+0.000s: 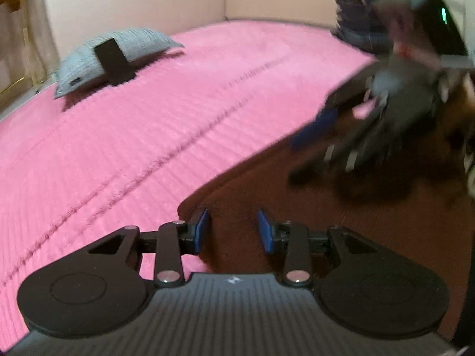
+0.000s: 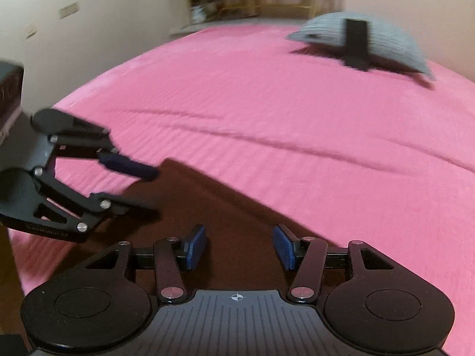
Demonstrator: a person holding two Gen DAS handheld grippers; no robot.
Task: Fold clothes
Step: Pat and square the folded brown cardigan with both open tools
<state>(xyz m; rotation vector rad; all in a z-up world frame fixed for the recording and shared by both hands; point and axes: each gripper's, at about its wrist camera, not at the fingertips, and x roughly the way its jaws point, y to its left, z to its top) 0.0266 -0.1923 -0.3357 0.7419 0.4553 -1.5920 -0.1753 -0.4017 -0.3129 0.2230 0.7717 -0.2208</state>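
Note:
A dark brown garment [image 1: 341, 207] lies flat on a pink bedcover [image 1: 148, 124], at the near right of the left wrist view. It also shows in the right wrist view [image 2: 225, 207], at the near centre. My left gripper [image 1: 234, 228] is open and empty, low over the garment's left edge. It also shows, blurred, in the right wrist view [image 2: 151, 187] at the garment's corner. My right gripper [image 2: 240, 246] is open and empty over the garment. It shows blurred in the left wrist view [image 1: 302, 157].
A folded grey garment [image 1: 115, 53] with a black strip across it lies at the far side of the bed; it also shows in the right wrist view [image 2: 362, 41]. A pile of dark clothes [image 1: 359, 26] sits far right. Pale walls surround the bed.

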